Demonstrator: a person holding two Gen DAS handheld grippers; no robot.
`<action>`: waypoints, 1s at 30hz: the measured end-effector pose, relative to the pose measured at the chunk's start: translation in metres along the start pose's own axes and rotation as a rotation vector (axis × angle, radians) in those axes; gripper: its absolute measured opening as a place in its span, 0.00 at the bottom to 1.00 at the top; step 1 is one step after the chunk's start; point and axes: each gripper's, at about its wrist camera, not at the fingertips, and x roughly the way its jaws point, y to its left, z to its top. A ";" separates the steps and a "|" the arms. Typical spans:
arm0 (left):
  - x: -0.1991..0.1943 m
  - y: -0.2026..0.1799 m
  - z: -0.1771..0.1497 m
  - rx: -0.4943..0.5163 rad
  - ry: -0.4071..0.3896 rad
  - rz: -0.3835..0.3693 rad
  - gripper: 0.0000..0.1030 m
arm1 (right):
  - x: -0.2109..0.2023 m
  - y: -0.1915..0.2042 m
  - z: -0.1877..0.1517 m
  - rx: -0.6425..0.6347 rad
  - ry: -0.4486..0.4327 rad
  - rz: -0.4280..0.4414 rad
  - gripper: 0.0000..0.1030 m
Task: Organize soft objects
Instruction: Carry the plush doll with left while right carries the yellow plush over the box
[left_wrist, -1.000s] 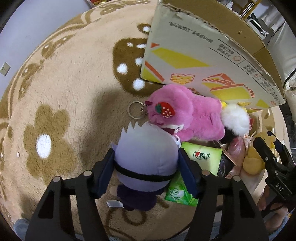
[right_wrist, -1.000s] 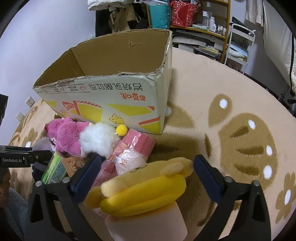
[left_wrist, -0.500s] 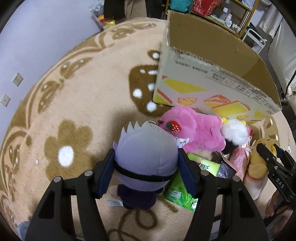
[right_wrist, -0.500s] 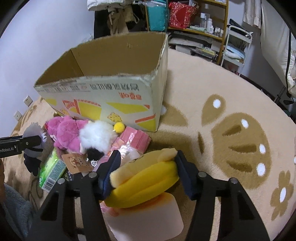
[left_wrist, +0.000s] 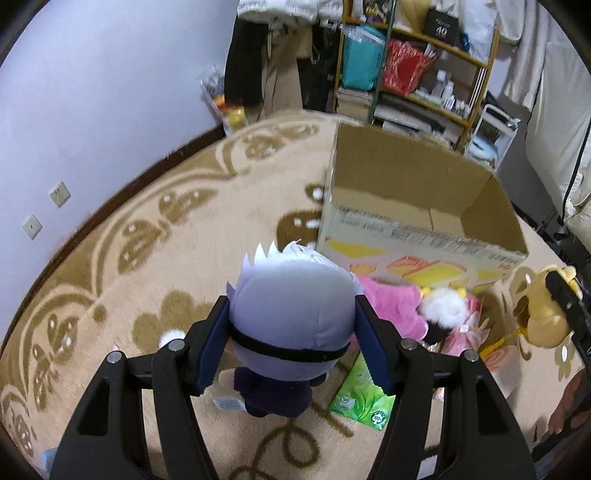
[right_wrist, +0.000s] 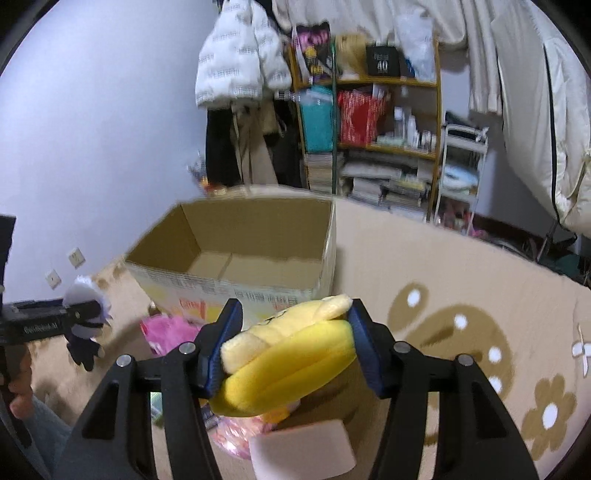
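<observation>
My left gripper (left_wrist: 291, 332) is shut on a grey-haired plush doll (left_wrist: 291, 314) with a black headband and dark body, held in the air above the rug. My right gripper (right_wrist: 293, 343) is shut on a yellow plush toy (right_wrist: 288, 365), also lifted. An open cardboard box (left_wrist: 417, 210) stands on the rug ahead of both; it also shows in the right wrist view (right_wrist: 240, 258) and looks empty. The doll in the left gripper shows at the left of the right wrist view (right_wrist: 86, 325). The yellow plush shows at the right edge of the left wrist view (left_wrist: 543, 317).
On the rug by the box lie a pink plush (left_wrist: 391, 310), a white fluffy toy (left_wrist: 443, 306), a green tissue pack (left_wrist: 362, 395) and a pink roll (right_wrist: 303, 454). A cluttered shelf (right_wrist: 369, 122) and hanging clothes stand behind the box.
Both grippers have risen with their toys. The right gripper closed on the yellow plush and lifted it off the pile. The box's open inside has come into view.
</observation>
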 end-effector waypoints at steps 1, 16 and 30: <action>-0.001 0.000 0.001 0.003 -0.014 0.000 0.62 | -0.004 0.000 0.004 0.008 -0.022 0.004 0.60; -0.036 -0.018 0.037 0.047 -0.283 -0.008 0.62 | -0.029 0.020 0.065 -0.071 -0.251 0.014 0.60; -0.033 -0.044 0.081 0.095 -0.434 0.013 0.62 | 0.002 0.035 0.088 -0.117 -0.307 0.013 0.60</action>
